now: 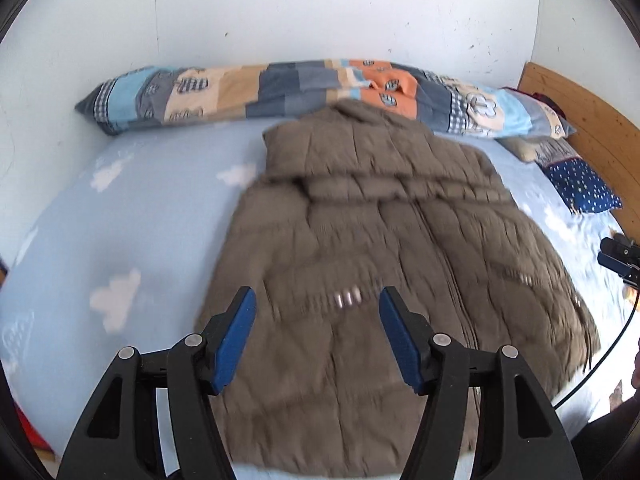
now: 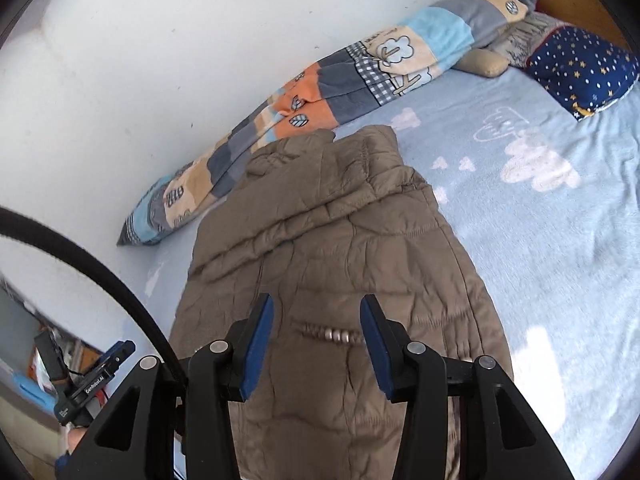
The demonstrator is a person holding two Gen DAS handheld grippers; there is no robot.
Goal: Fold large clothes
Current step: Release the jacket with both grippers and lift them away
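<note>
a brown quilted jacket (image 1: 384, 248) lies flat on the cloud-print bed sheet (image 1: 140, 208); left gripper (image 1: 316, 312) and right gripper (image 2: 316, 320) hover above it, fingers spread, holding nothing.

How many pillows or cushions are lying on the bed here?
3. A long patchwork bolster lies along the white wall; a beige cushion sits at its headboard end; a navy star-print pillow lies beside that. More may hide behind them.
</note>
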